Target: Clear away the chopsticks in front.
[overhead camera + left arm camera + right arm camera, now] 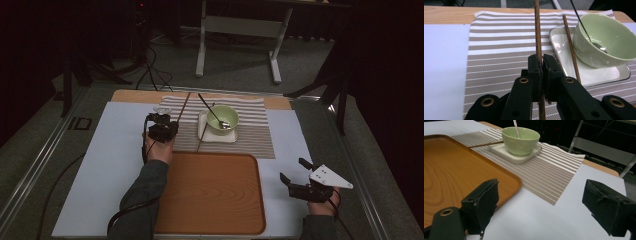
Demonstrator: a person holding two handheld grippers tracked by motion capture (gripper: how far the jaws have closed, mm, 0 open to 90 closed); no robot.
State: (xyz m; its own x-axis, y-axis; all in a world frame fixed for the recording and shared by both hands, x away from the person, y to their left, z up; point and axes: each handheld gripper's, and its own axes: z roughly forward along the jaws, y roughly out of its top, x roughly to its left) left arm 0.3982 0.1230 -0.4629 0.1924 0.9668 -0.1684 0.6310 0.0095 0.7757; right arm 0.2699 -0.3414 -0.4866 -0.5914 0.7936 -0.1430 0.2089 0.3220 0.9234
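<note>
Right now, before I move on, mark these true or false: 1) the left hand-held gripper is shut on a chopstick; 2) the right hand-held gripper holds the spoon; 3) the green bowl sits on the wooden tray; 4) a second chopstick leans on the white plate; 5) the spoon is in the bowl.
1) True: the left hand-held gripper is clamped on a chopstick.
2) False: the right hand-held gripper stands open with nothing between its jaws, over the white table cover.
3) False: the green bowl sits on the white plate, on the striped mat; the wooden tray is bare.
4) True: the second chopstick rests across the plate.
5) True: the spoon stands in the bowl.
</note>
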